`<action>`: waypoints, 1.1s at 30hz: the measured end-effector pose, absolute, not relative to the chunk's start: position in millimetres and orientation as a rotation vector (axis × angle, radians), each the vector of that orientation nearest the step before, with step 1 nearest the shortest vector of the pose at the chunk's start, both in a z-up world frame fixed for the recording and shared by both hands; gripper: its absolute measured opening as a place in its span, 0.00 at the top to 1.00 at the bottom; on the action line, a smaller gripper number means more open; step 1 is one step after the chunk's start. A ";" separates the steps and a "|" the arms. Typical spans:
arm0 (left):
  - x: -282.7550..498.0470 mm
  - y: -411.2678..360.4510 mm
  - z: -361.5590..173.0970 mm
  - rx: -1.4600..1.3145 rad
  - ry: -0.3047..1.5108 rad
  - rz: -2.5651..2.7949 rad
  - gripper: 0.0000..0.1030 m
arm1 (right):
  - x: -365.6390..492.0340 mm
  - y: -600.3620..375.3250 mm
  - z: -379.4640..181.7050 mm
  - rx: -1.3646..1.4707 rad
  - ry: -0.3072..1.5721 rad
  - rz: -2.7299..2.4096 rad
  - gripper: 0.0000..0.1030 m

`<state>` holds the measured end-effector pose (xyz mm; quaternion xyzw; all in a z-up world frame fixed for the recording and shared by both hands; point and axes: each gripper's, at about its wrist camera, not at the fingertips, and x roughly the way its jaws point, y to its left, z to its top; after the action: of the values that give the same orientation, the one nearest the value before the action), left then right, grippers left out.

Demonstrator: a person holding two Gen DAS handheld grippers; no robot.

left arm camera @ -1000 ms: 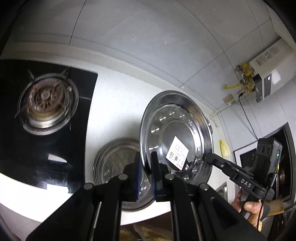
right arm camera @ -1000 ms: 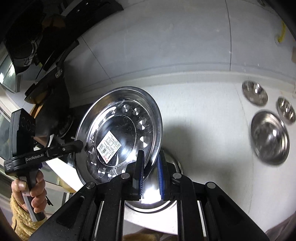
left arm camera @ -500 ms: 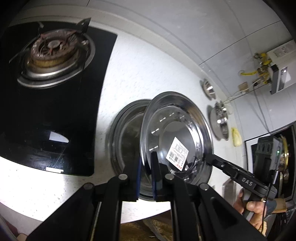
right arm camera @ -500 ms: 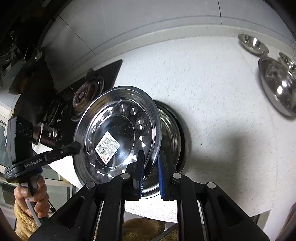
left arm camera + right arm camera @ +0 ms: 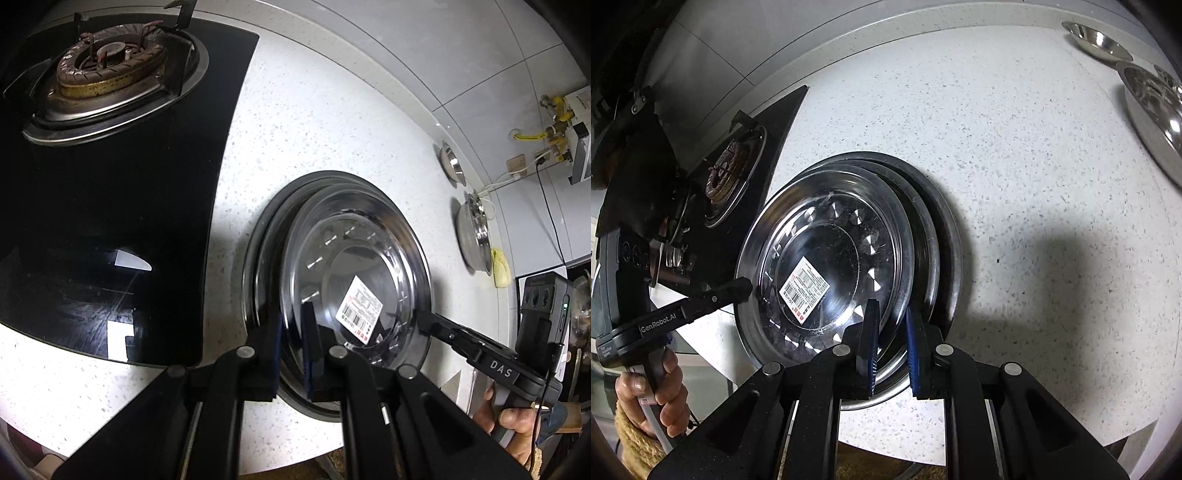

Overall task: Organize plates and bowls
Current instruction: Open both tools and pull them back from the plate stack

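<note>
A steel plate with a barcode sticker [image 5: 354, 273] [image 5: 827, 258] hangs just above a second steel plate [image 5: 266, 258] [image 5: 942, 236] lying on the white counter. My left gripper [image 5: 293, 339] is shut on the stickered plate's near rim. My right gripper [image 5: 891, 334] is shut on the opposite rim; it also shows in the left wrist view [image 5: 428, 321]. The left gripper shows in the right wrist view [image 5: 746, 286]. The held plate sits slightly offset over the lower one, and I cannot tell whether they touch.
A black gas hob [image 5: 110, 184] with a burner [image 5: 107, 62] lies left of the plates. Steel bowls [image 5: 474, 236] [image 5: 1152, 99] stand further right along the counter by the tiled wall. The counter's front edge runs just below the grippers.
Both grippers have lowered the stickered plate from tilted up in the air down over the plate on the counter. Both stay shut on its rim.
</note>
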<state>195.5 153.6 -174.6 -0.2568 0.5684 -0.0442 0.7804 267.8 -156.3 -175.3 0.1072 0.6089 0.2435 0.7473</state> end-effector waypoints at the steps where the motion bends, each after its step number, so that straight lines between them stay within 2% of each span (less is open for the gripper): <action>1: 196.6 153.8 -176.0 -0.562 1.230 -0.094 0.92 | 268.2 -156.3 -174.5 0.228 1.328 0.534 0.88; 16: 198.2 155.6 -162.4 -0.549 1.191 -0.001 0.89 | 270.1 -164.6 -164.9 0.194 1.305 0.574 0.81; 17: 197.3 157.3 -156.9 -0.543 1.176 0.013 0.80 | 270.1 -167.8 -163.2 0.203 1.301 0.583 0.81; 18: 196.1 159.4 -153.5 -0.542 1.168 0.025 0.68 | 270.5 -170.7 -161.2 0.209 1.296 0.591 0.80; 20: 193.5 164.6 -144.0 -0.544 1.140 0.060 0.60 | 270.9 -174.2 -157.1 0.213 1.284 0.599 0.73; 21: 192.4 166.9 -139.7 -0.546 1.128 0.071 0.59 | 271.2 -176.8 -155.2 0.219 1.277 0.603 0.68; 24: 191.1 170.6 -125.1 -0.572 1.090 0.105 0.55 | 271.5 -188.2 -147.7 0.233 1.251 0.614 0.61; 26: 194.1 164.5 -114.6 -0.579 1.068 0.102 0.53 | 272.3 -197.4 -142.0 0.234 1.229 0.608 0.53; 29: 201.1 147.0 -105.6 -0.583 1.065 0.074 0.51 | 278.0 -221.4 -128.5 0.227 1.180 0.594 0.49; 33: 218.6 102.4 -98.0 -0.562 1.071 0.007 0.50 | 291.7 -265.7 -112.7 0.258 1.128 0.549 0.38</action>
<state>218.6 102.4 -98.0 -0.2642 0.5036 0.0031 0.8225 291.7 -265.7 -112.7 0.1206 0.5260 0.2560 0.8020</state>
